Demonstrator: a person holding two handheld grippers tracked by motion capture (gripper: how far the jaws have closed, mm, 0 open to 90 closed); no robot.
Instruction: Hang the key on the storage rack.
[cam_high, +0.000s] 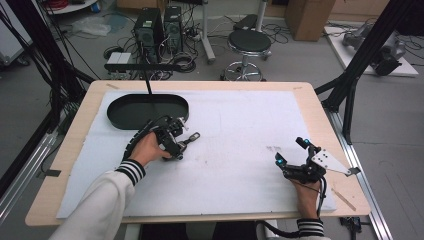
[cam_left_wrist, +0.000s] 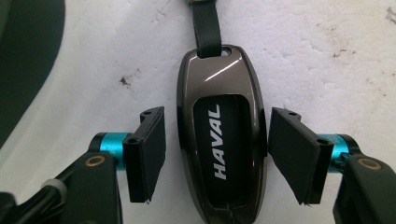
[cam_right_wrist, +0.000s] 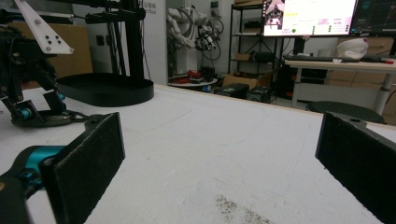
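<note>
A glossy dark key fob marked HAVAL lies flat on the white mat, its black strap running away from me. My left gripper is lowered over it with a jaw on each side. A gap shows at the left pad, and the right pad stands right at the fob's edge, so the jaws are open around it. In the high view the left gripper and fob sit just in front of the black oval tray. My right gripper rests open near the mat's right front, nothing between its pads.
The white mat covers most of the wooden table. The black tray stands at the back left with a thin black post behind it. A black frame leg rises by the table's right edge. A stool and computers stand on the floor beyond.
</note>
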